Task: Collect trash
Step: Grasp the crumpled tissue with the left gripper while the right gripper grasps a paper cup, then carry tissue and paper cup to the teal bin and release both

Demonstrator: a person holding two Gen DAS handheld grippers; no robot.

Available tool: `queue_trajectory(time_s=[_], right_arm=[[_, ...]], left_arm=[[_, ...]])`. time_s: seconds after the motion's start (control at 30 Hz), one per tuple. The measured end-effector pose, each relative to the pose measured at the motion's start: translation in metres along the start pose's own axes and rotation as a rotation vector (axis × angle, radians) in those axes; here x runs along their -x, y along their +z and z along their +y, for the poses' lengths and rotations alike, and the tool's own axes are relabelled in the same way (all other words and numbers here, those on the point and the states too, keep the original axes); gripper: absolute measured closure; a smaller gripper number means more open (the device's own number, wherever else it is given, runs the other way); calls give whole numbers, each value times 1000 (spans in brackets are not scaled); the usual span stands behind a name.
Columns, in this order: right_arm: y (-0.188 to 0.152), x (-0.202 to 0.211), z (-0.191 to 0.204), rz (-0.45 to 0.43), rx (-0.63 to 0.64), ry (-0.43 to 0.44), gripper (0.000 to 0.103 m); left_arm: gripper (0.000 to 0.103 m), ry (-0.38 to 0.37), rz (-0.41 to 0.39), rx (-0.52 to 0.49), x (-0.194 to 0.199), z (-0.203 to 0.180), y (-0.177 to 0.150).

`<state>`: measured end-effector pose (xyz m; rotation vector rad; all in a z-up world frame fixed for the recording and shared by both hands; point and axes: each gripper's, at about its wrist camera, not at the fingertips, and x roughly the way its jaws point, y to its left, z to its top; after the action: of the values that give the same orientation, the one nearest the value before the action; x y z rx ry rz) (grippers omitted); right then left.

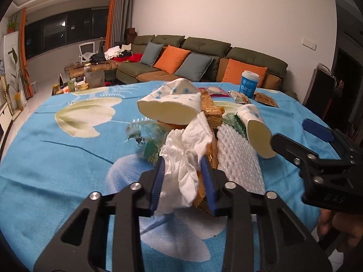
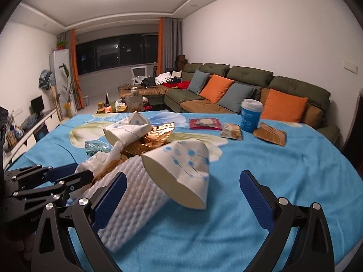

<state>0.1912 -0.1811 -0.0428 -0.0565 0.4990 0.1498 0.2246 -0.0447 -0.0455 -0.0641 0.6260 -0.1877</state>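
Tissue (image 1: 188, 158), white and crumpled, sits pinched between the jaws of my left gripper (image 1: 183, 179), at the near edge of the trash heap; a bit of orange wrapper (image 1: 202, 195) is caught there too. Just right of the tissue lies the white foam net (image 2: 129, 195), and my right gripper (image 2: 181, 188) hangs over it with jaws spread wide, gripping nothing. A crushed paper cup (image 2: 181, 170) rests on the net's far end. Behind the tissue a second crushed cup (image 1: 170, 106) tops the gold wrappers (image 2: 156, 136). Farther back on the counter (image 1: 56, 158) stands a blue cup (image 1: 248, 83), snack packets (image 2: 231, 131) just beside it.
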Motion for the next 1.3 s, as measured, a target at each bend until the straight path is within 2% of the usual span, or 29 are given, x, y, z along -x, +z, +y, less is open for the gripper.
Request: queue_trajectory(time_s=[0.07, 0.17, 0.27, 0.43, 0.57, 0.67, 0.97, 1.3], right_arm=[[3, -6, 6, 9, 26, -1, 7], [8, -15, 13, 25, 55, -15, 10], [10, -24, 18, 52, 76, -32, 16], [11, -35, 26, 95, 120, -48, 34], [9, -41, 30, 126, 142, -58, 60], [8, -40, 32, 128, 152, -59, 66], [11, -18, 27, 74, 143, -84, 80], [30, 27, 28, -45, 135, -92, 82]], left_arm=[[85, -1, 7, 1, -2, 1, -1], [94, -13, 11, 5, -4, 2, -2], [98, -24, 9, 4, -6, 3, -3], [99, -39, -3, 10, -5, 4, -4], [100, -51, -10, 12, -4, 4, -4], [100, -53, -15, 19, -2, 5, -4], [100, -56, -58, 18, 12, 4, 0], [100, -45, -153, 28, 52, 9, 8]])
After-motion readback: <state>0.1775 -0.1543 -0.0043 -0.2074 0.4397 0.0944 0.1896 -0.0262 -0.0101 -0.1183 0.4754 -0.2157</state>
